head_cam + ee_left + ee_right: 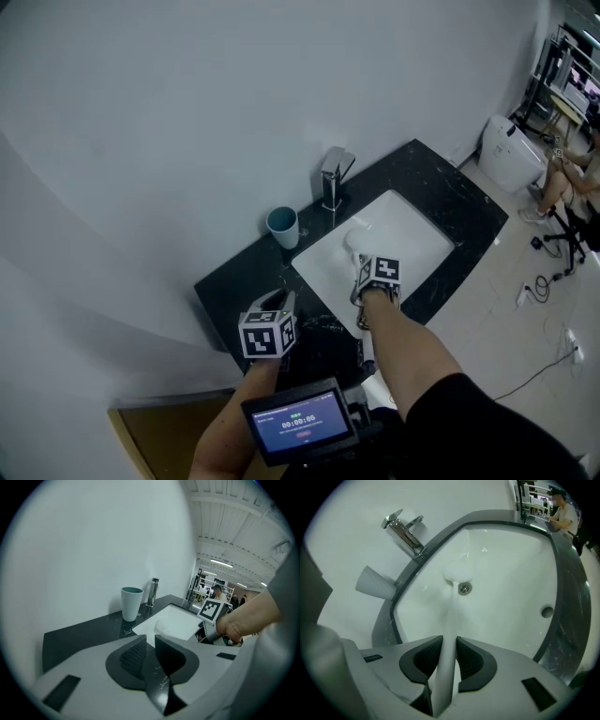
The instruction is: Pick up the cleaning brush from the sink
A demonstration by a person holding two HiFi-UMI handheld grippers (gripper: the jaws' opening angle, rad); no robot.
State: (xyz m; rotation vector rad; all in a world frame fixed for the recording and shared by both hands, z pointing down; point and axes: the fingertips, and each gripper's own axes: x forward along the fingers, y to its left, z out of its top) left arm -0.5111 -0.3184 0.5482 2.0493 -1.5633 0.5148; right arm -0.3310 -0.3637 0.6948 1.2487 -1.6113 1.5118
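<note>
cup (282,226) on counter (234,286) left of faucet (331,178); faucet behind sink (412,239); brush (452,603) in sink

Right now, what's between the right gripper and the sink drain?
The white brush: its handle runs from between the right gripper's fingers up to its head beside the drain, as the right gripper view shows.

Teal cup (282,226) near faucet (333,178); perhaps a toilet (511,153) beyond.

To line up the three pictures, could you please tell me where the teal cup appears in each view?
Head view: cup centre-left on the counter.
Left gripper view: cup just left of centre.
Right gripper view: cup at the left side.
Shared landmark: the faucet, right beside the cup in every view.
</note>
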